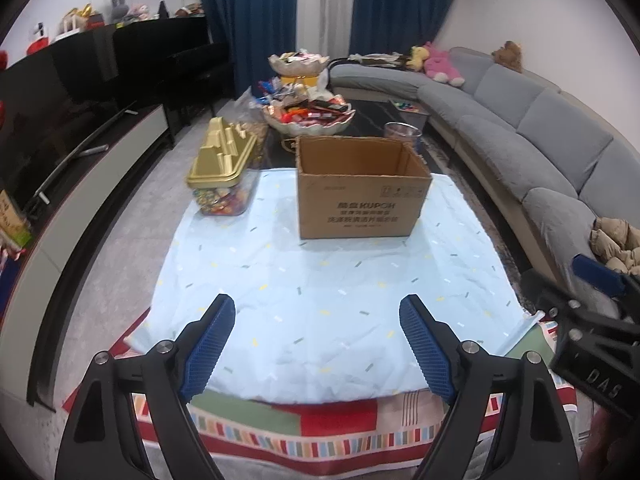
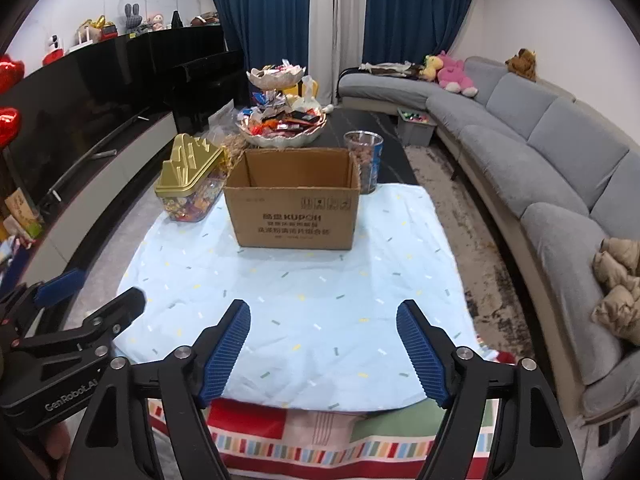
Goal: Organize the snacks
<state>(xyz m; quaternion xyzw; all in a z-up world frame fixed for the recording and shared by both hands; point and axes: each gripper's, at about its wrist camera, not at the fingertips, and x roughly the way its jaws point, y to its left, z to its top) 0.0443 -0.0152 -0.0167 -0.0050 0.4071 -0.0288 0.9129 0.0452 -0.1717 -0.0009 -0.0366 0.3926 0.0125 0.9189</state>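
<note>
Black angular left gripper (image 1: 316, 344) and right gripper (image 2: 323, 350) frames, silver round screws, ribbed blue fingers (image 1: 208, 350), white "GenRobot.AI" and "DAS" lettering on housings

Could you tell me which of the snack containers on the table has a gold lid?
The clear candy tub left of the cardboard box; the box is open-topped and the clear cup behind it is lidless.
</note>
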